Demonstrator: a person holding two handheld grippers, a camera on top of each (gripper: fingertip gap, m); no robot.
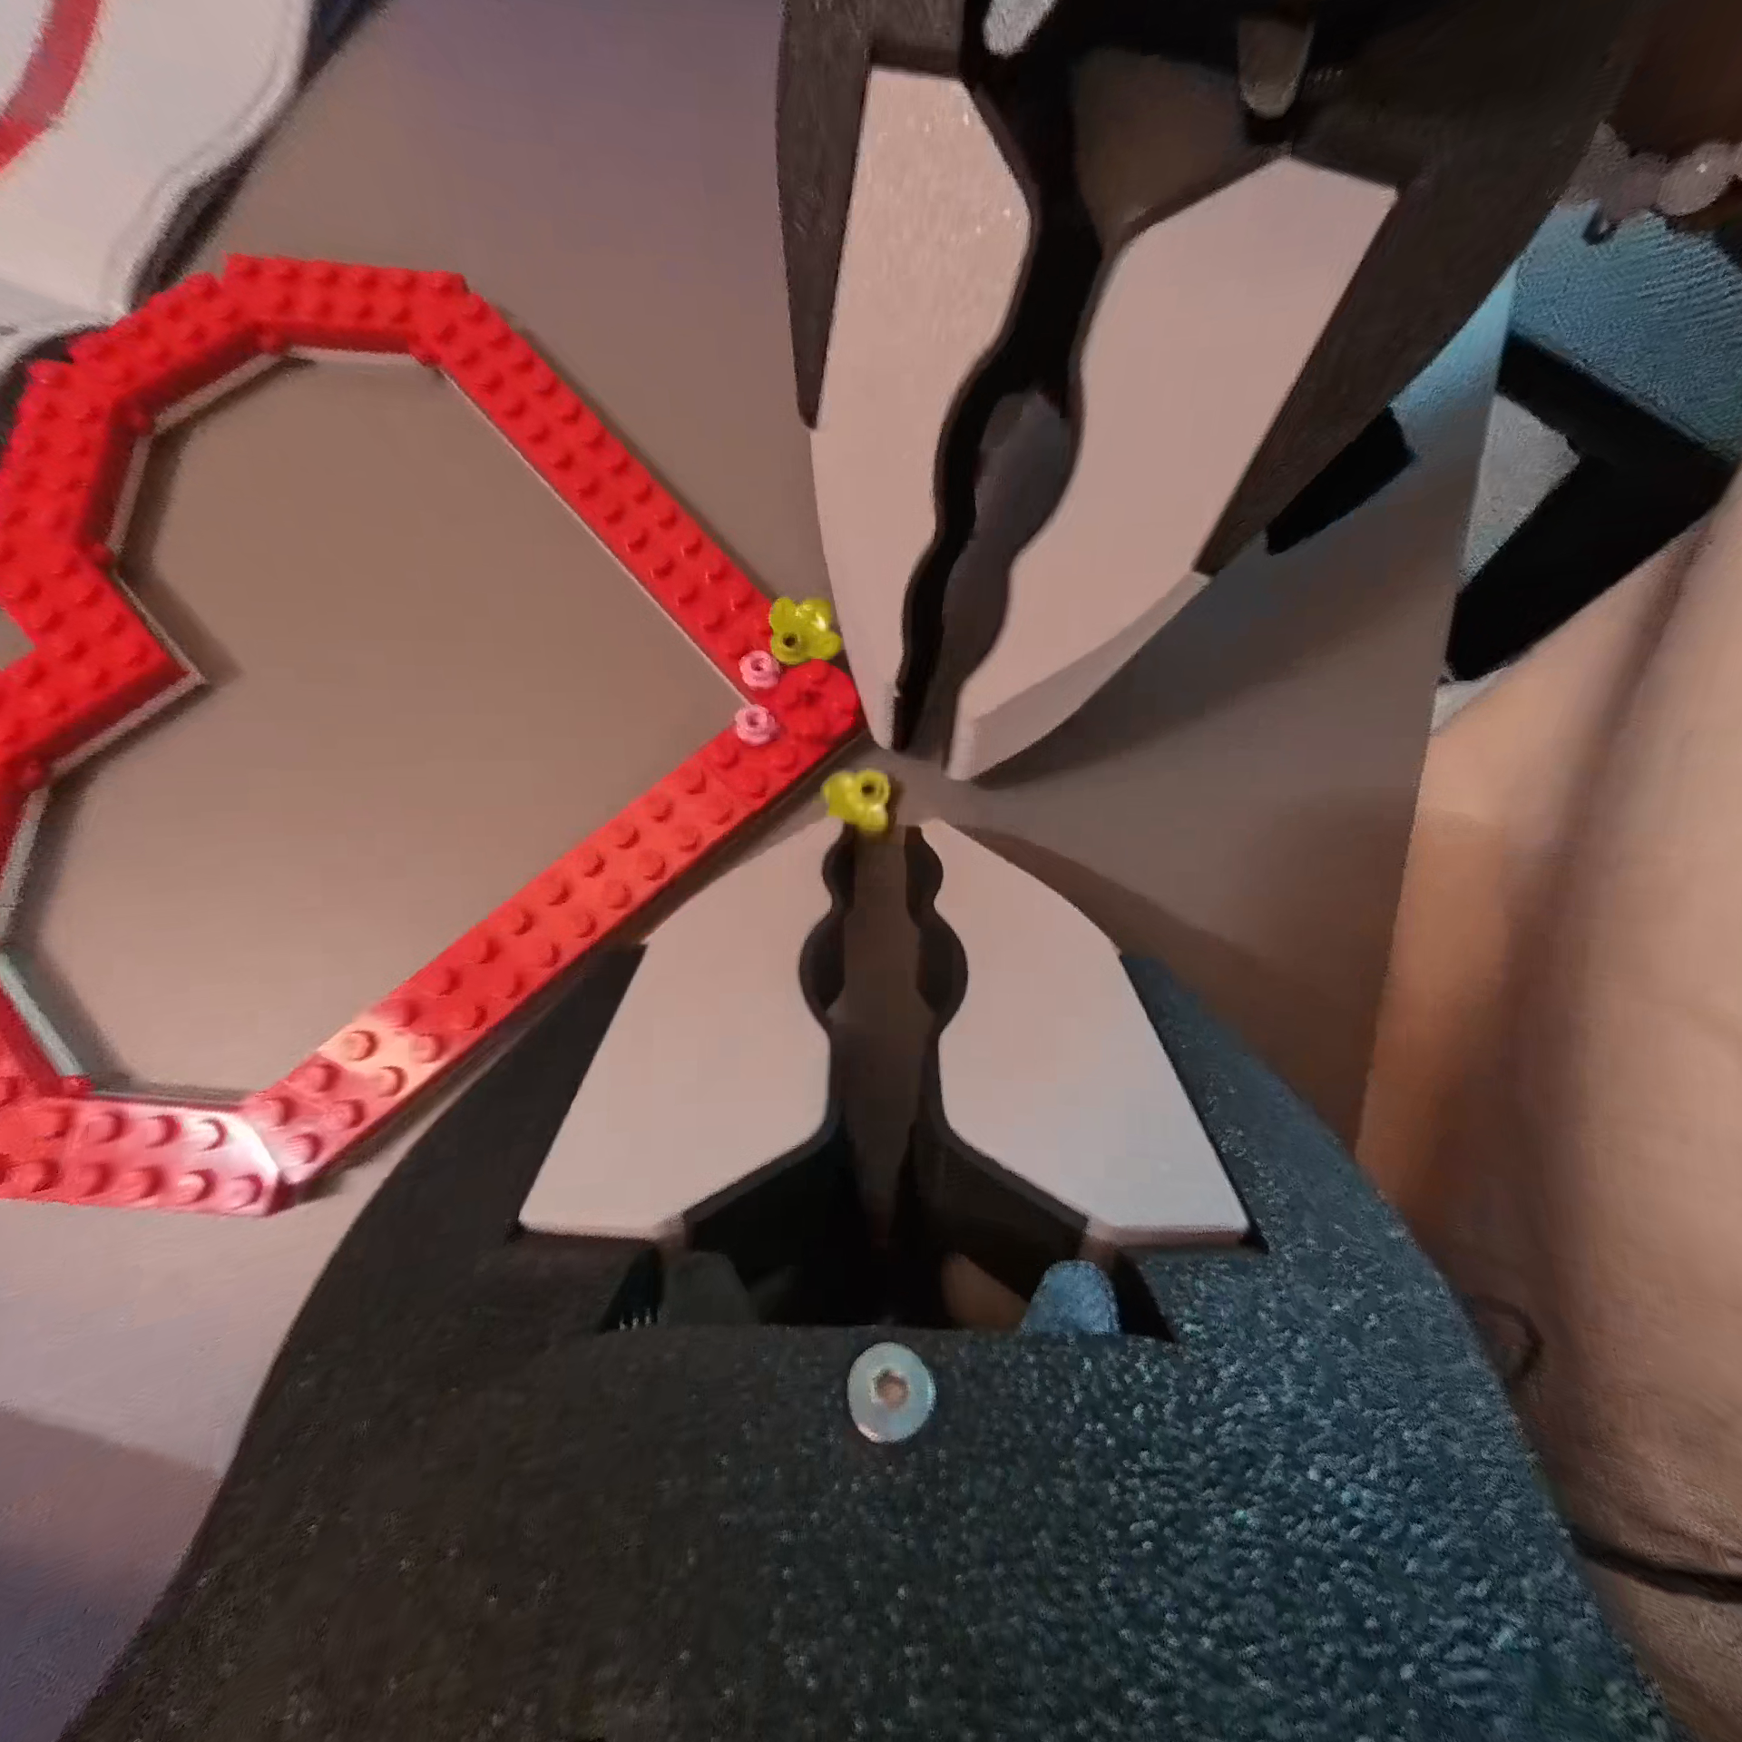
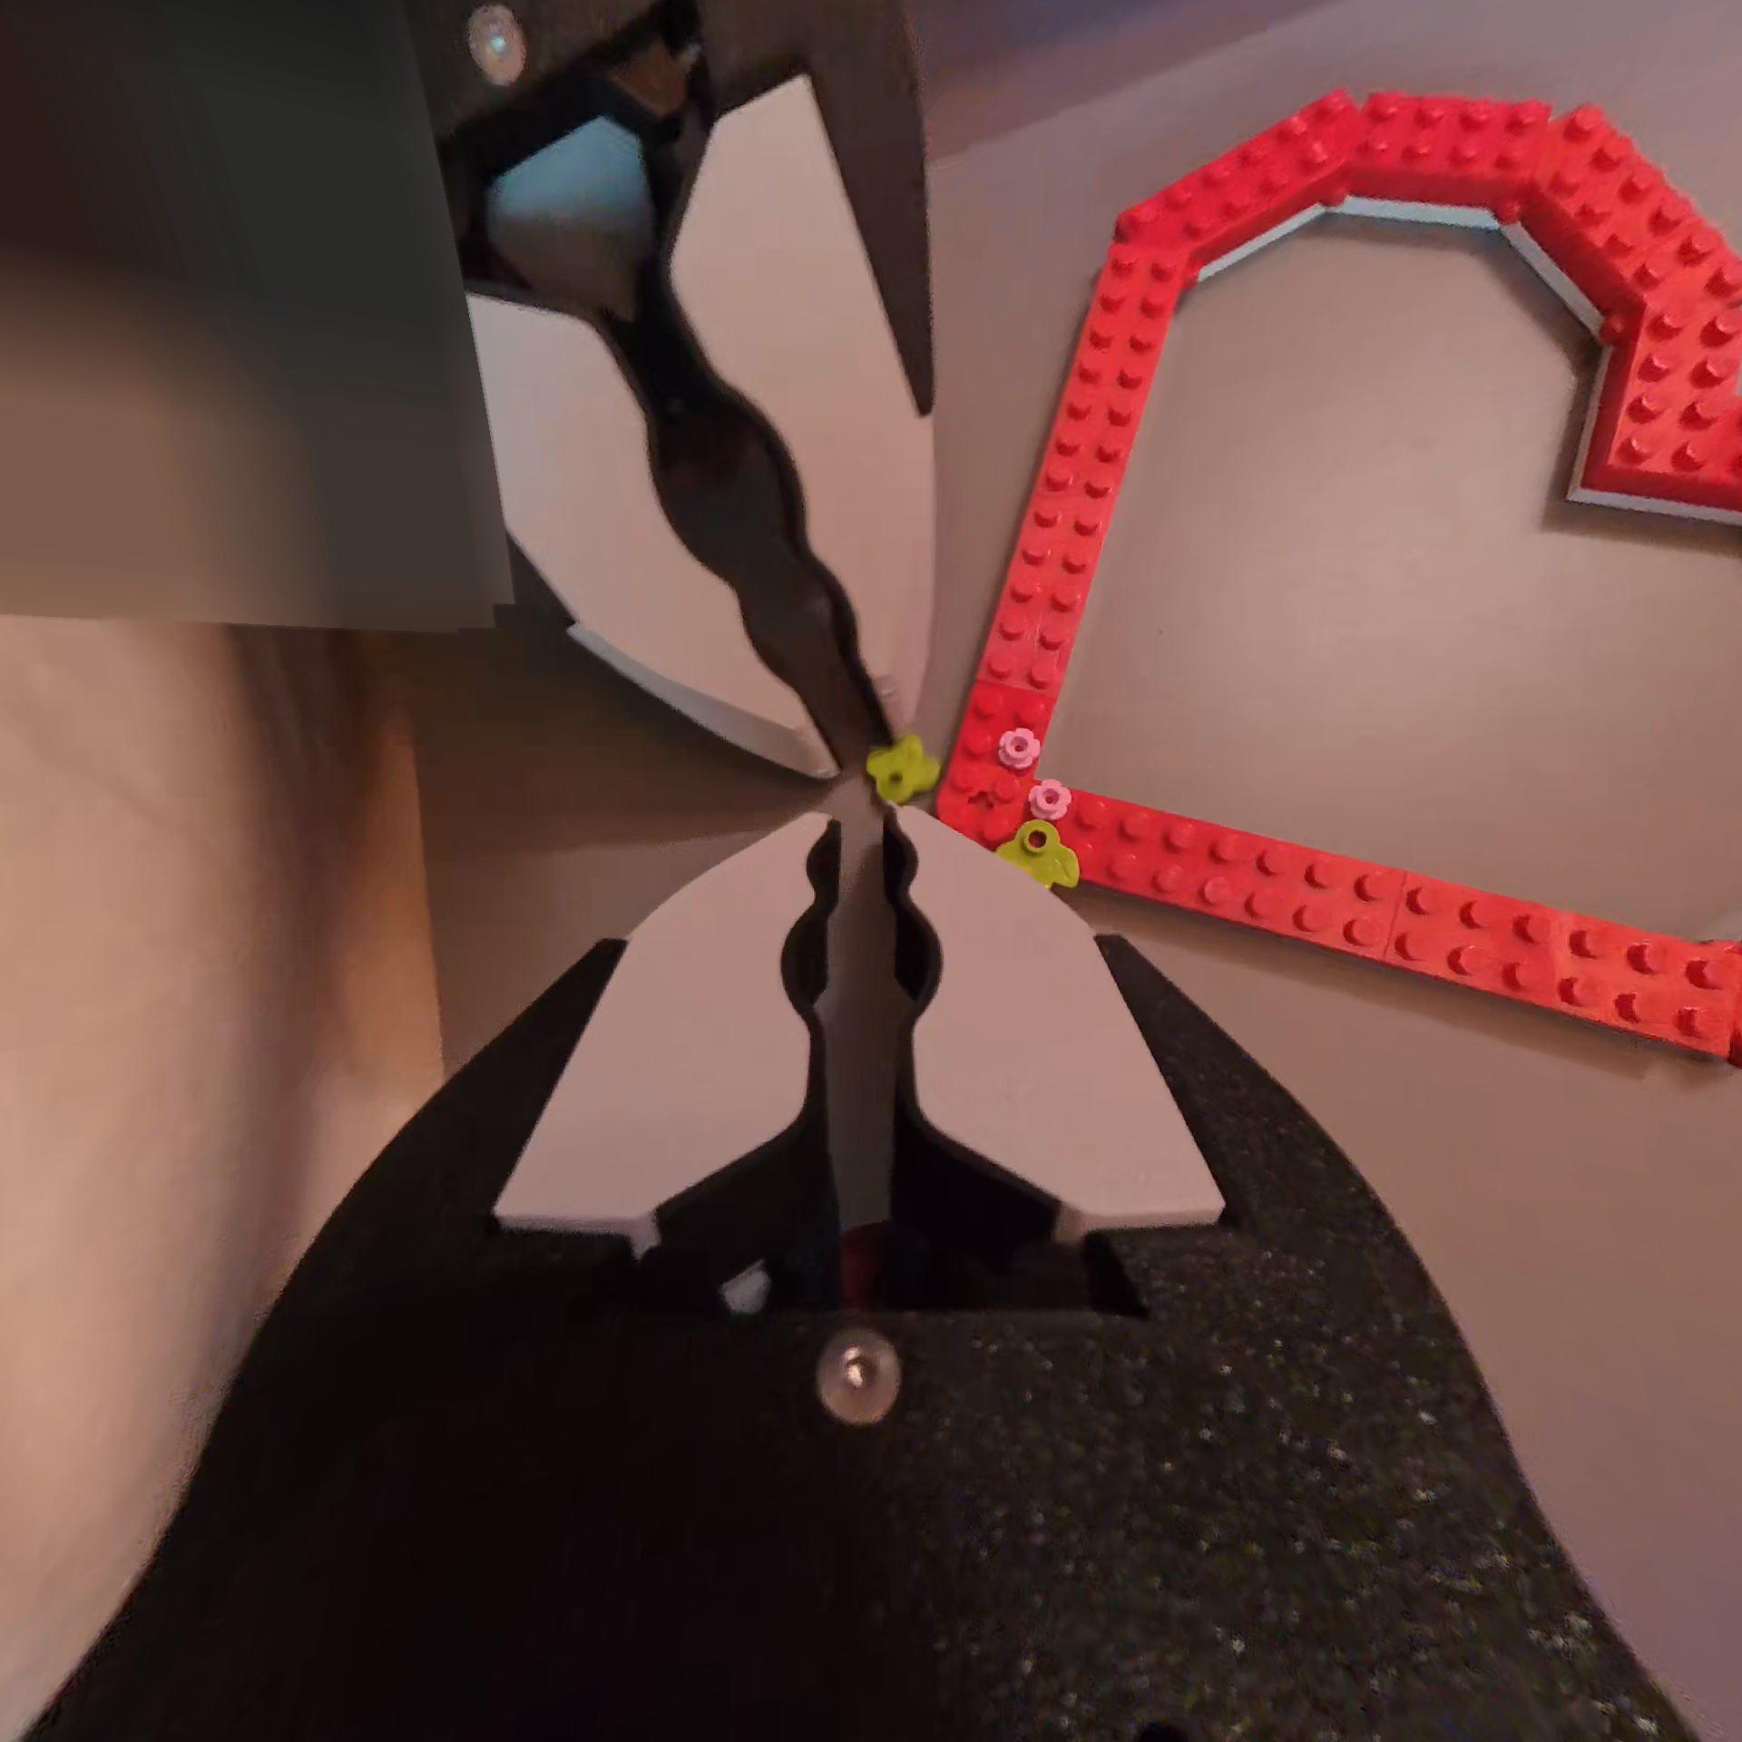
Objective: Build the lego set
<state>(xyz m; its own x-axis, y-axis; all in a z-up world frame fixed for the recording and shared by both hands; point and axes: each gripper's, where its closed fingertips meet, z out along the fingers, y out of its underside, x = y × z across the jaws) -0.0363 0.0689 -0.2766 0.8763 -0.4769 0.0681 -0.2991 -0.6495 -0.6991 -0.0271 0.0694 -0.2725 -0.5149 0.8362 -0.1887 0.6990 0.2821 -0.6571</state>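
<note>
While left tongs [image 1: 872, 829] clench lime piece [image 1: 856, 799] | right tongs [image 2: 862, 822] clenched empty | red heart [image 1: 603, 471] beside

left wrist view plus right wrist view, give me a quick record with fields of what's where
build: red heart frame, flat on the table
on frame: two pink flowers and a green leaf piece, all at the pointed tip
left gripper: pinching a loose green piece just off that tip
right gripper: tips nearly together, facing the left gripper beside the loose green piece; grip unclear
</note>
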